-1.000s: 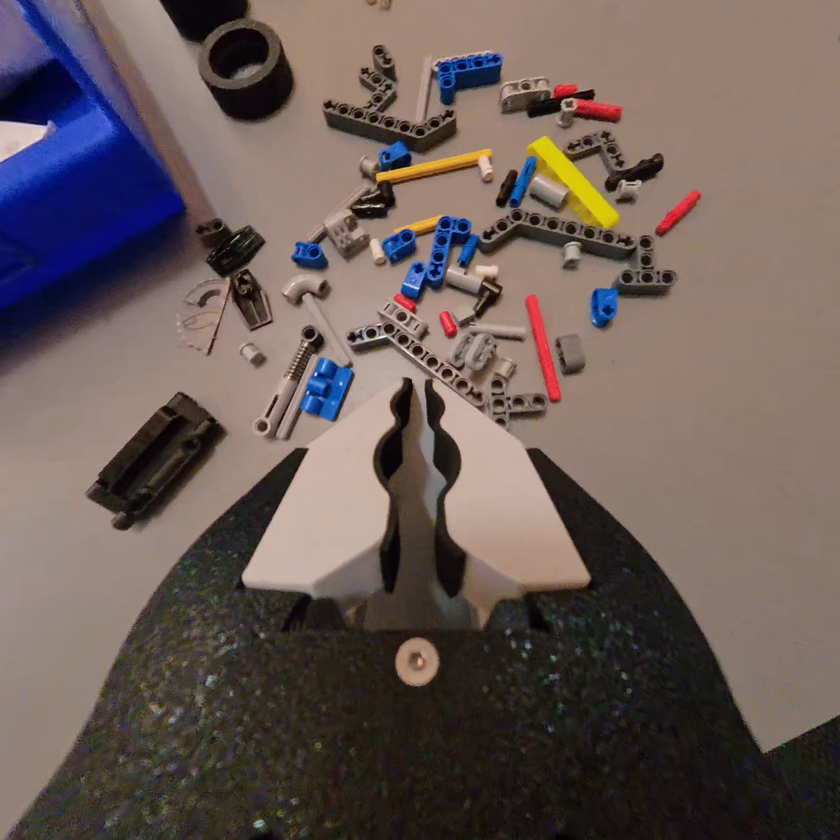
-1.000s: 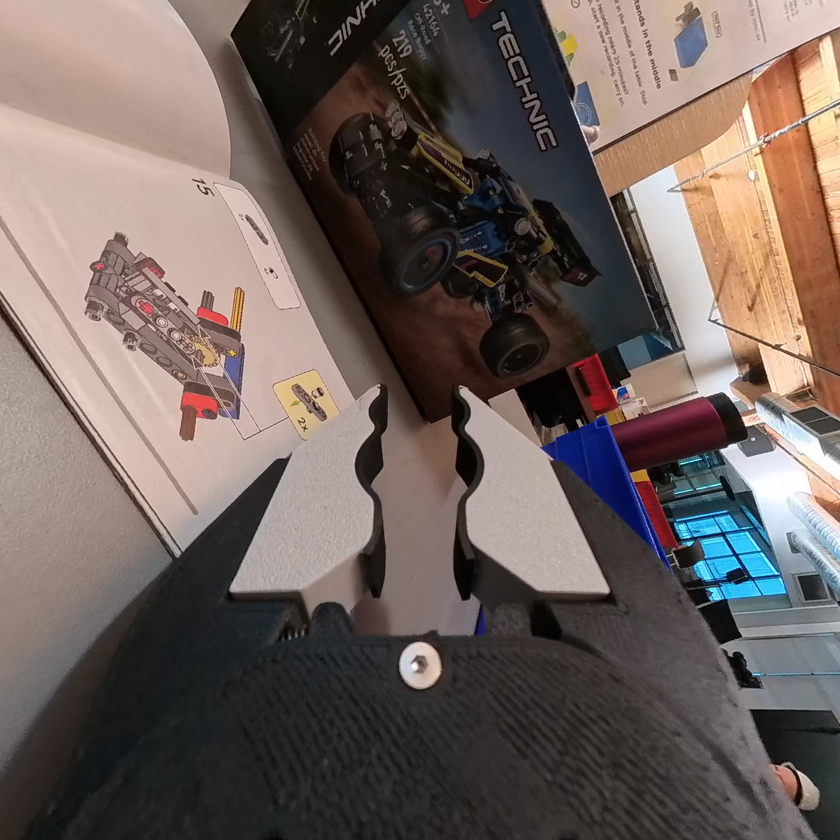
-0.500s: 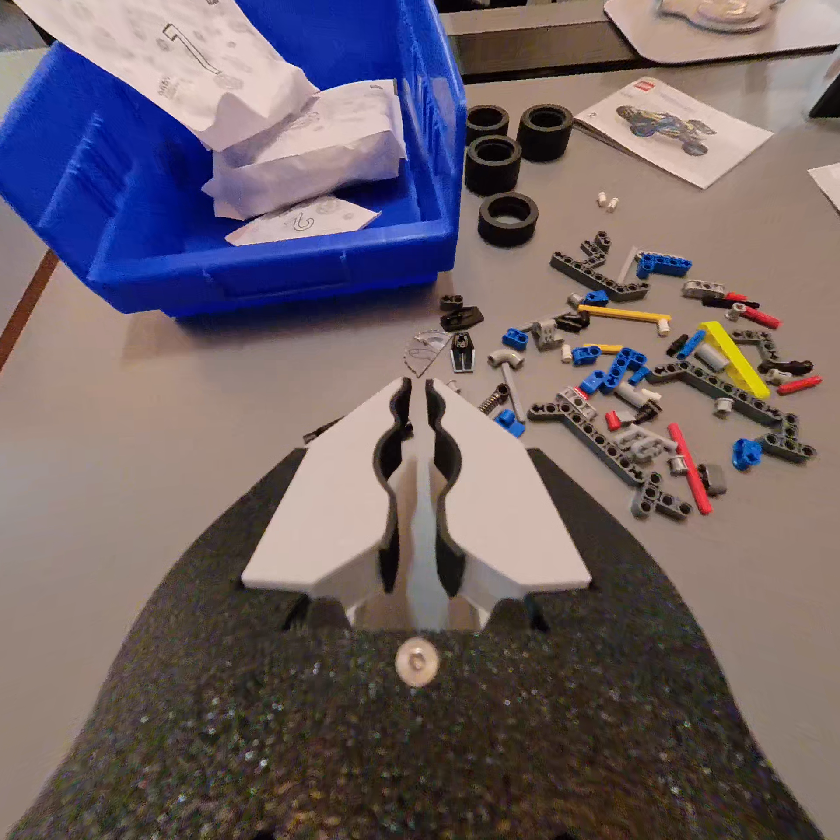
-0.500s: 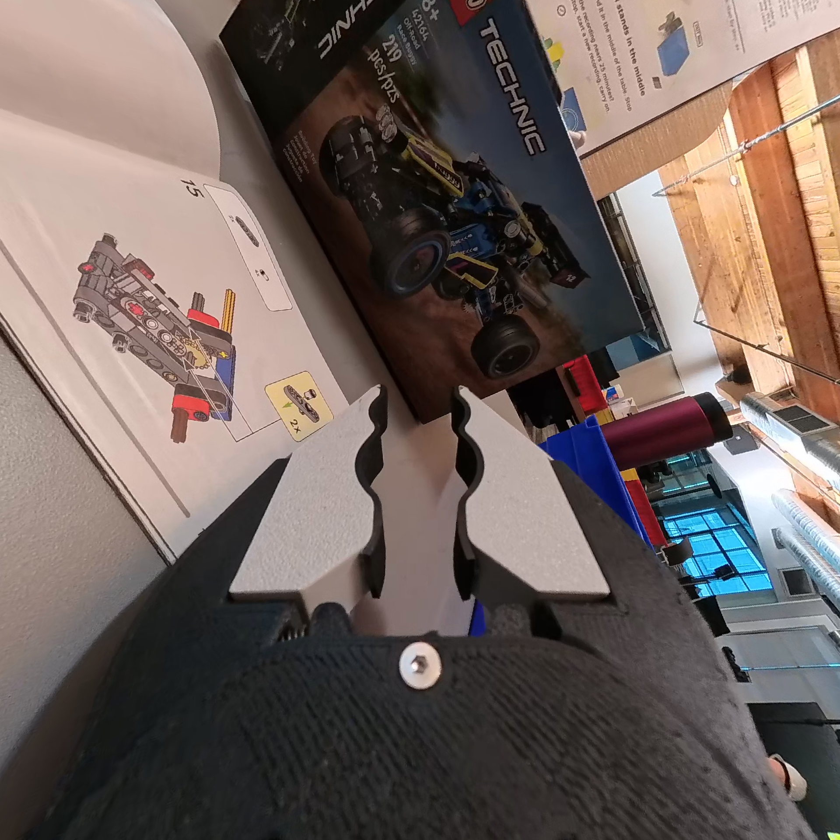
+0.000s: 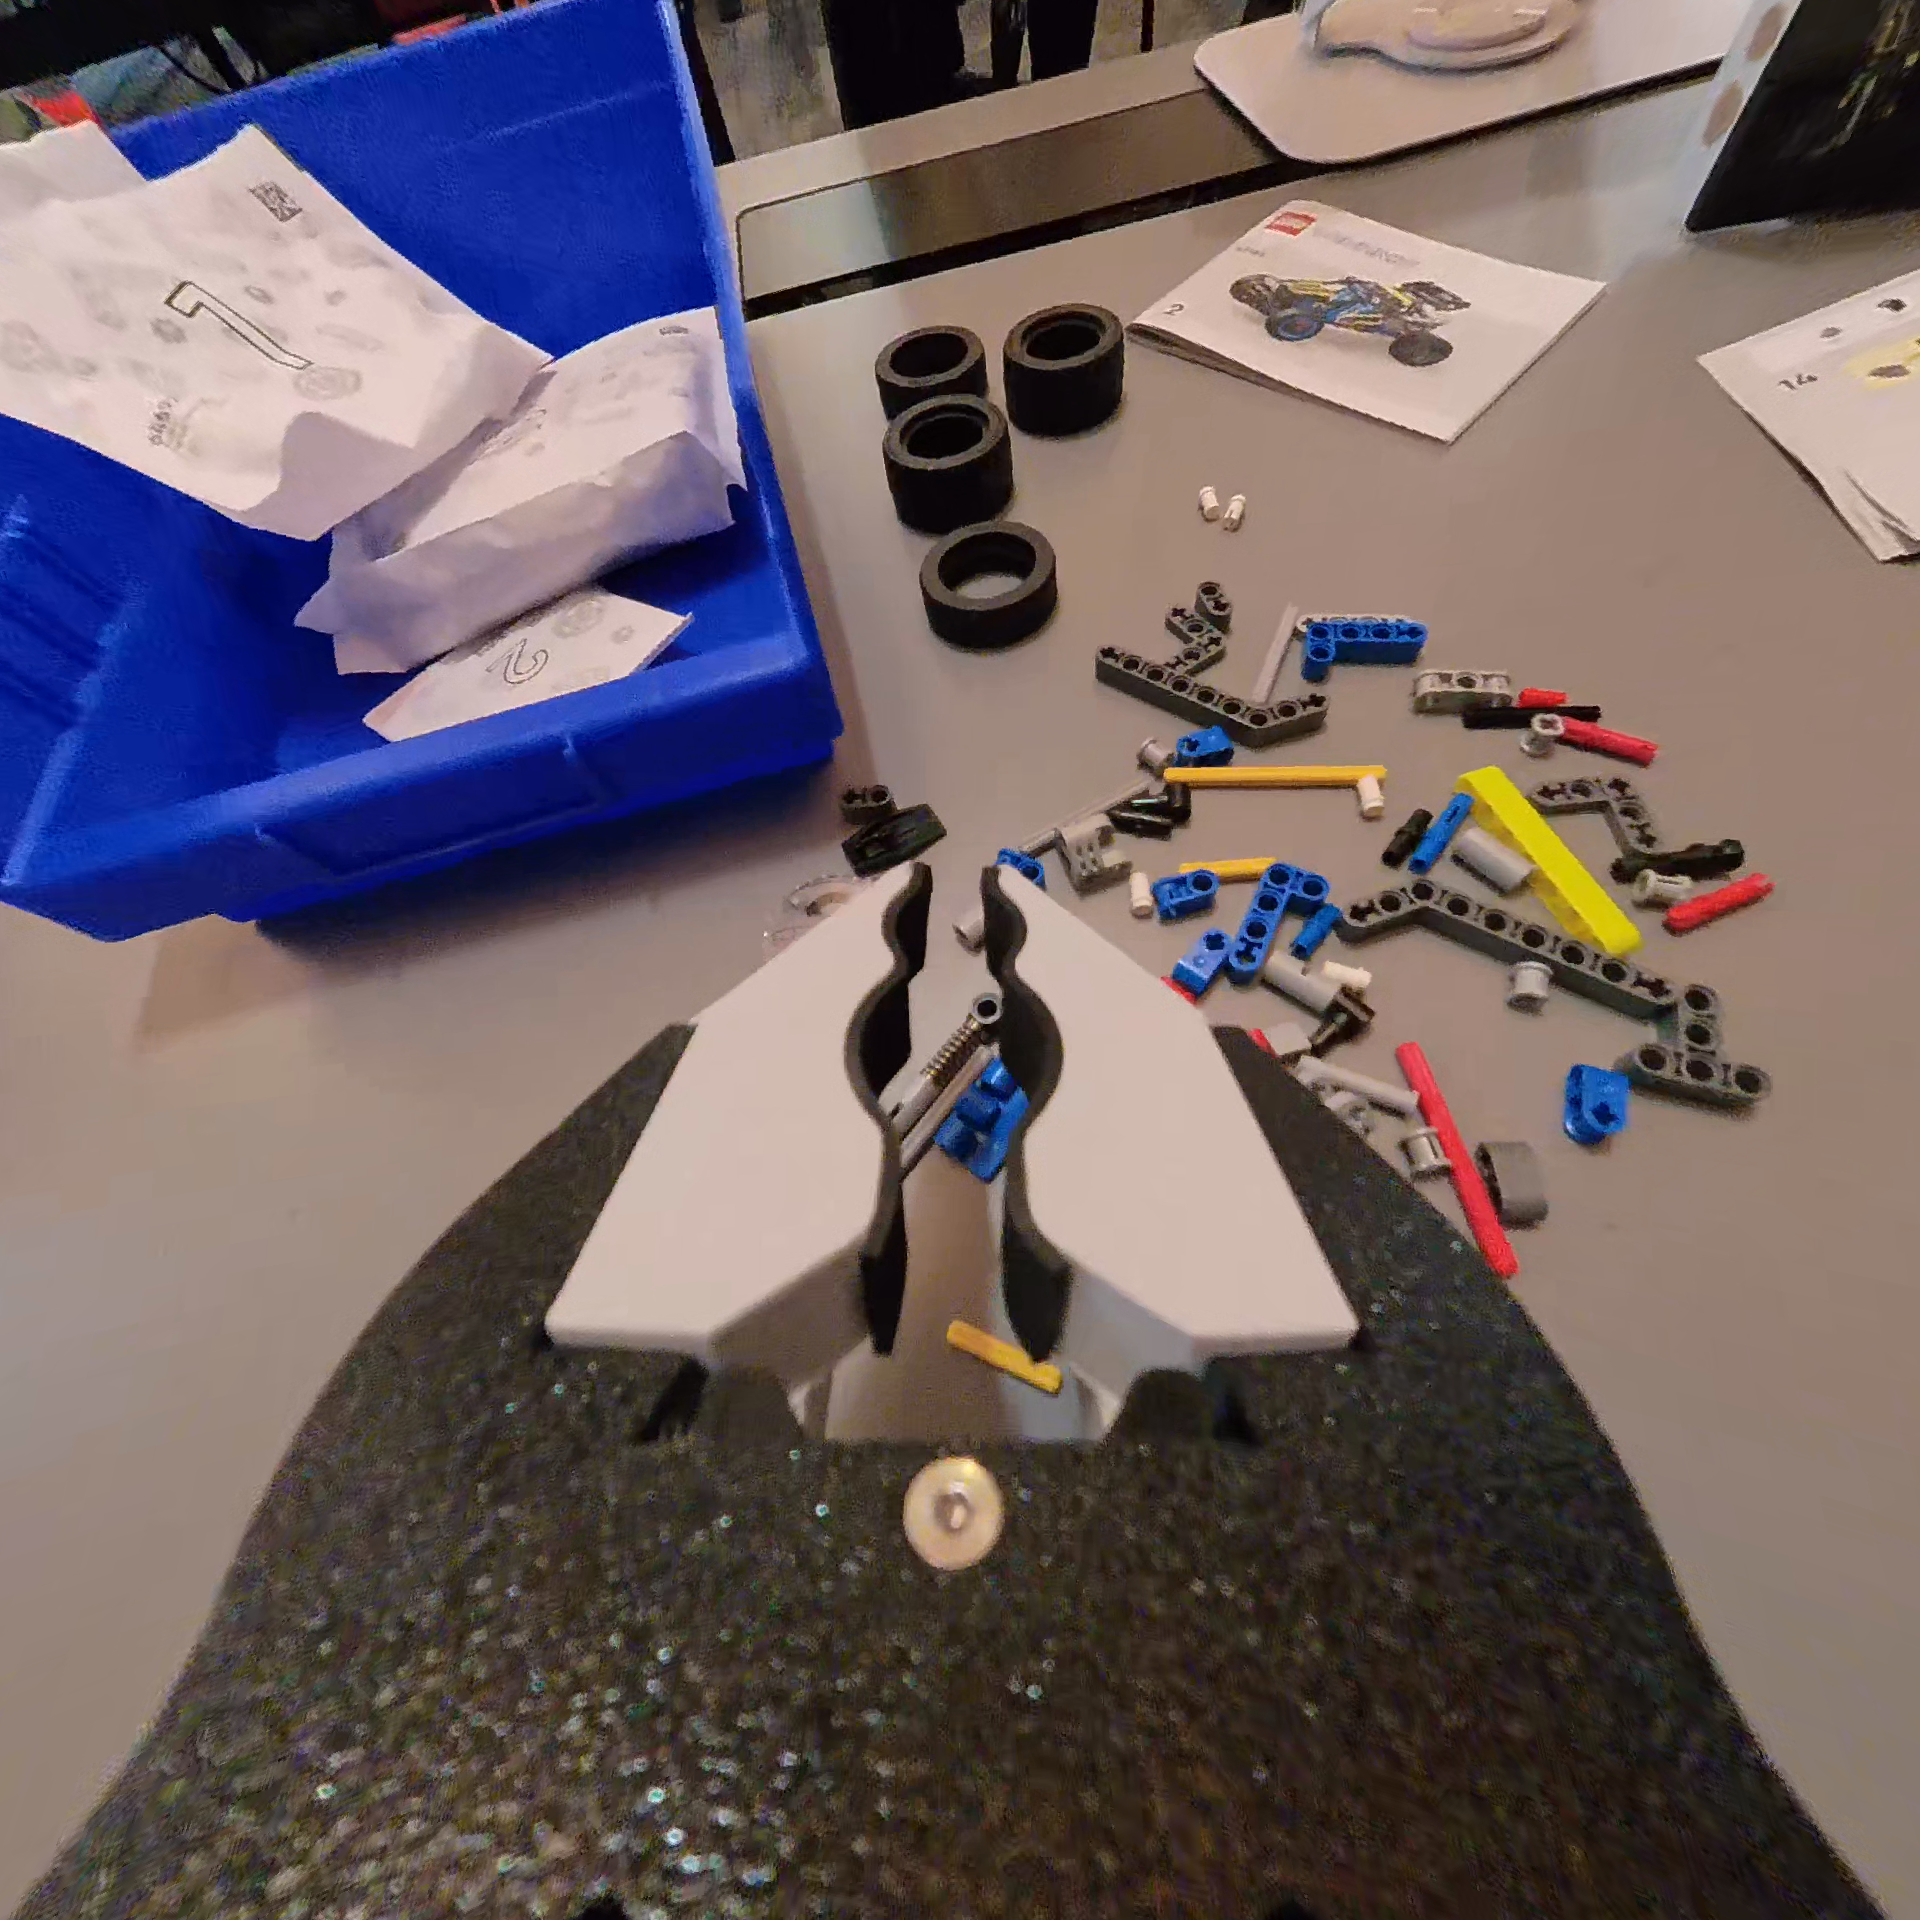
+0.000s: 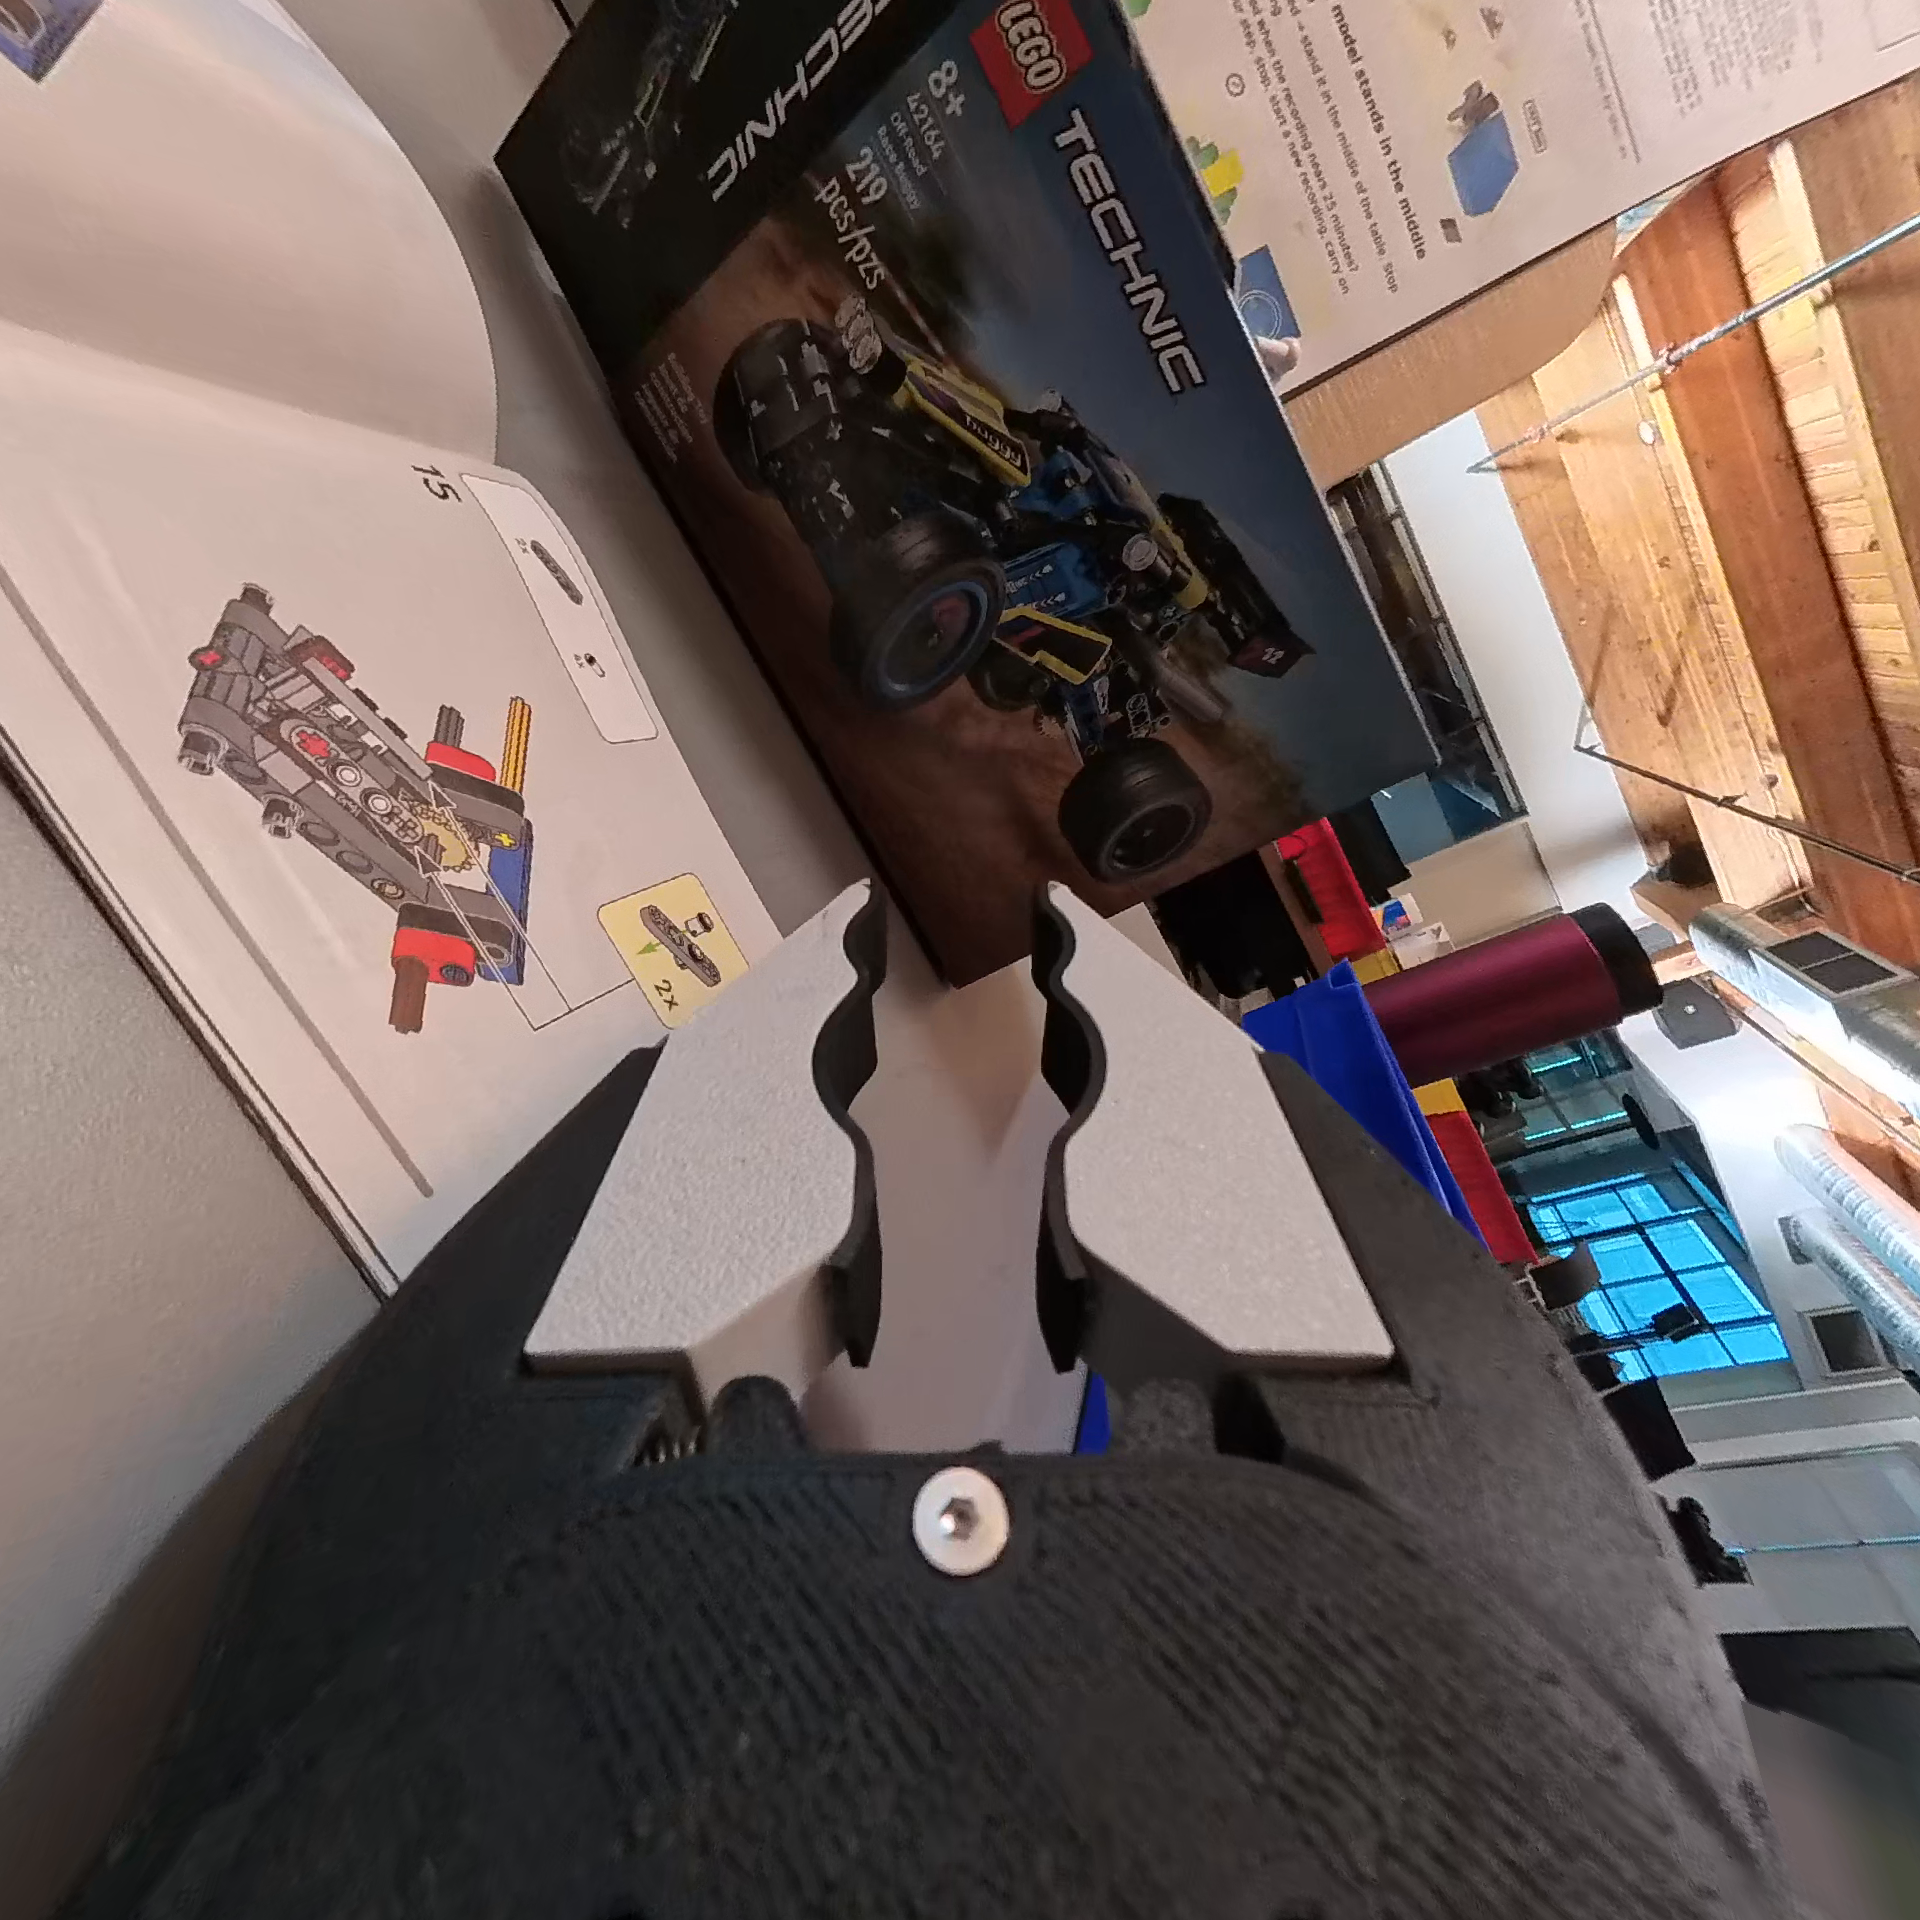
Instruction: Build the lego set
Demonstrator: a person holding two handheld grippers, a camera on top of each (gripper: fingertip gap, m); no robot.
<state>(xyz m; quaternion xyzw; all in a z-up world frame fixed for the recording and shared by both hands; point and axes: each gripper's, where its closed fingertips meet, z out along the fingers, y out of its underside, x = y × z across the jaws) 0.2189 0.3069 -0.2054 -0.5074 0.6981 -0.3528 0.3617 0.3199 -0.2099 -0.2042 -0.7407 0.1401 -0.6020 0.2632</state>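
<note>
The left gripper (image 5: pixel 954 906), jaws slightly apart and empty, hovers over the spring shock absorber (image 5: pixel 948 1062), whose long axis runs diagonally between them, while the open right gripper (image 6: pixel 954 916) faces the instruction booklet (image 6: pixel 312 727) elsewhere.

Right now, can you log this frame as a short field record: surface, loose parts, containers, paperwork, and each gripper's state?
surface: grey table
loose parts: scattered Technic pieces; four black tyres
container: blue bin holding crumpled paper bags
paperwork: closed booklet; open instruction booklet; set box standing behind it
left gripper: slightly open, empty, above a shock absorber piece
right gripper: open, empty
</note>
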